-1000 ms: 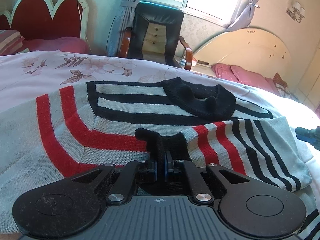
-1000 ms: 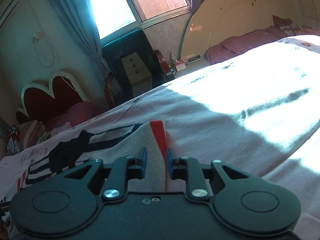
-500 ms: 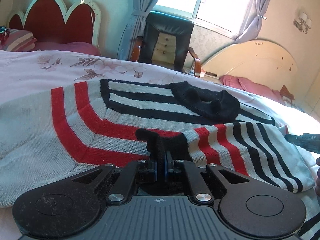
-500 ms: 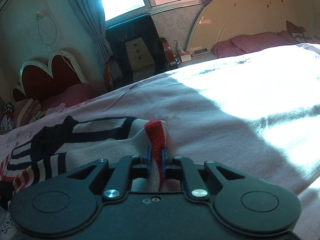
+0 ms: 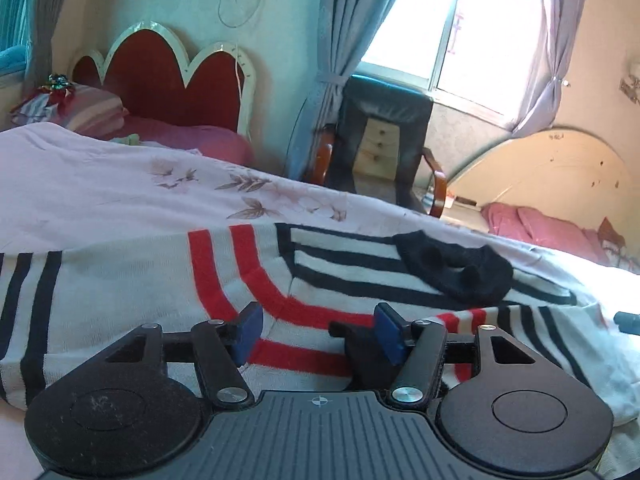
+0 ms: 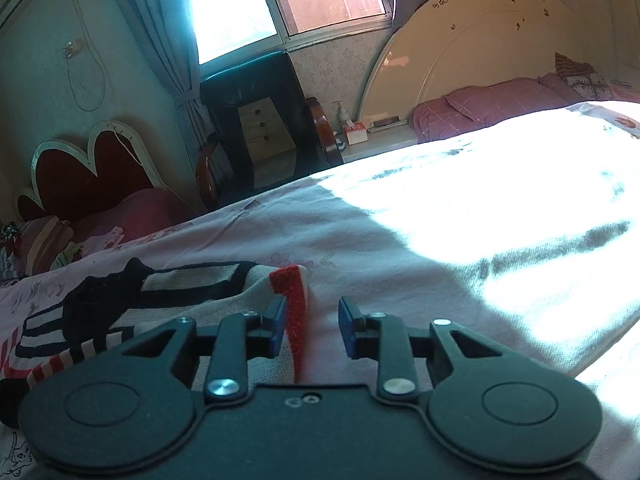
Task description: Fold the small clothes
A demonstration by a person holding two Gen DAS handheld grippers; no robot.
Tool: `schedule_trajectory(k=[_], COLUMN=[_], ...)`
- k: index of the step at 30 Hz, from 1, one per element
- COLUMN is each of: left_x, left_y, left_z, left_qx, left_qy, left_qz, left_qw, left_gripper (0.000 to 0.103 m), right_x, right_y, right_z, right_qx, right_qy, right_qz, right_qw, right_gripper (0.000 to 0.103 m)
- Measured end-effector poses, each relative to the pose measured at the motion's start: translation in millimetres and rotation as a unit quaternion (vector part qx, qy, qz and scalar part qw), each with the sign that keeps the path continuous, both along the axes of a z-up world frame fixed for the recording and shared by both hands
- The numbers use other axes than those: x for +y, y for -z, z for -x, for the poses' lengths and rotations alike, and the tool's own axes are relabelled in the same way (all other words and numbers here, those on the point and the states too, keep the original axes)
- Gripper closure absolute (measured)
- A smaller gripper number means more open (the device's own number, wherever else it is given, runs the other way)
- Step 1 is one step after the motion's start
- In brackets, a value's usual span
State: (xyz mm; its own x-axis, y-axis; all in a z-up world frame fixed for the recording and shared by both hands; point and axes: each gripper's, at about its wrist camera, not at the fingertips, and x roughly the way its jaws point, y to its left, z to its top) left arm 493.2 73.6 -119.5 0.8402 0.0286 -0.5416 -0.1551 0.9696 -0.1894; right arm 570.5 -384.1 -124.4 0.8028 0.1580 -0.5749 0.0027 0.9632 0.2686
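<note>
A small grey knit sweater (image 5: pixel 132 292) with red and black stripes lies on the pink bedspread (image 5: pixel 100 192). Its black collar (image 5: pixel 452 268) rests on top, and a sleeve with a black cuff (image 5: pixel 360 344) is folded across the body. My left gripper (image 5: pixel 316 334) is open just above the sweater, the cuff lying by its right finger. My right gripper (image 6: pixel 312 330) is open over the sweater's edge, where a red hem strip (image 6: pixel 294 304) lies between its fingers. The sweater also shows in the right wrist view (image 6: pixel 160 300).
A black armchair (image 5: pixel 380 140) stands beyond the bed under the window. A red headboard (image 5: pixel 168 80) with pillows is at the left, a cream headboard (image 5: pixel 552 176) with pink pillows at the right. Bright sunlight falls on the bedspread (image 6: pixel 500 200) to the right.
Both grippers opened. The left let go of the black cuff and the right let go of the red hem; both pieces now lie on the bed.
</note>
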Motion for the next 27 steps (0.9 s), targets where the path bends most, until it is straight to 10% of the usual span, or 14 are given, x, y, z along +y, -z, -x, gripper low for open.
schedule_trajectory(k=[3,9,16,27], left_x=[-23.3,-109.4,-85.6,-74.9], left_y=[-1.0,24.5,31.9,31.0], left_z=[-15.6,-46.2,-23.0,-72.6], left_qx=[0.002,0.052,0.045,0.072], left_qy=[0.07,0.154,0.146,0.117], left_qz=[0.026,-0.055,-0.081,-0.087], left_qw=[0.9972,0.9851,0.985,0.9867], left_gripper=[0.045,0.038,0.034,0.032], right_x=[5.3,57.1,46.2,23.2], right_y=[-4.5,4.1,13.0,-2.4], right_z=[4.6,29.4,62.3,-10.1], right_qx=[-0.001,0.002,0.005,-0.012], right_qy=[-0.02,-0.089,-0.072,-0.059], right_qz=[-0.01,0.033,0.108,0.047], right_qw=[1.0,0.996,0.991,0.997], right_gripper=[0.083,0.084,0.076,0.096])
